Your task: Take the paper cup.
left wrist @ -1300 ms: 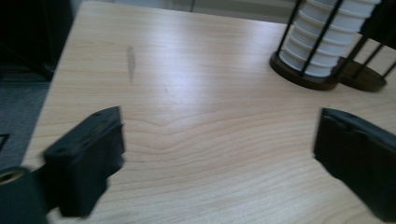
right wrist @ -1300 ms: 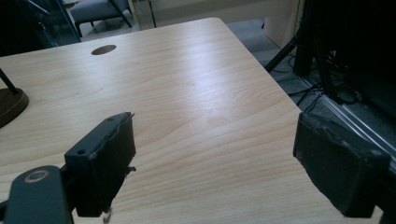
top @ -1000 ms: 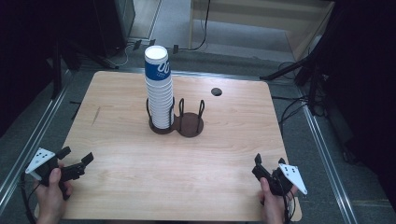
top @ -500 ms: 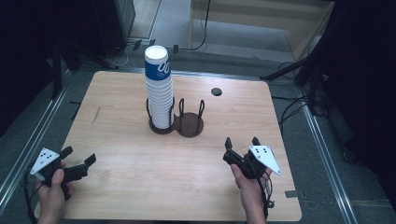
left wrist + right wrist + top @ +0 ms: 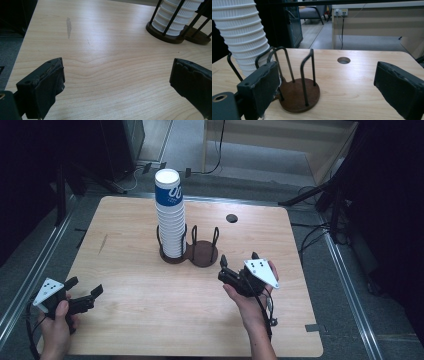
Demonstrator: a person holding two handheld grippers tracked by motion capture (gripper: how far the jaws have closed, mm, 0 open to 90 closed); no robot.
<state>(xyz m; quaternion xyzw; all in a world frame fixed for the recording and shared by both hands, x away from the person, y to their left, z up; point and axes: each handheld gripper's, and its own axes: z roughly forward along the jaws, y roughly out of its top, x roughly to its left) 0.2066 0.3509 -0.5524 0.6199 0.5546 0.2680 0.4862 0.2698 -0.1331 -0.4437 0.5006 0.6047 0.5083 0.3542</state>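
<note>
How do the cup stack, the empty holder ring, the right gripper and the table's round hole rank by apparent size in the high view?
1. Cup stack, the tallest by far.
2. Right gripper and empty holder ring: they look about alike, and the gripper may sit nearer the camera, so I won't rank them.
3. Round hole, the smallest.

Nothing here reads as proper words. The top cup [image 5: 167,190] of the stack, at about eleven o'clock on the table [image 5: 125,285], carries a white looping mark on its blue band (too small to decipher).
</note>
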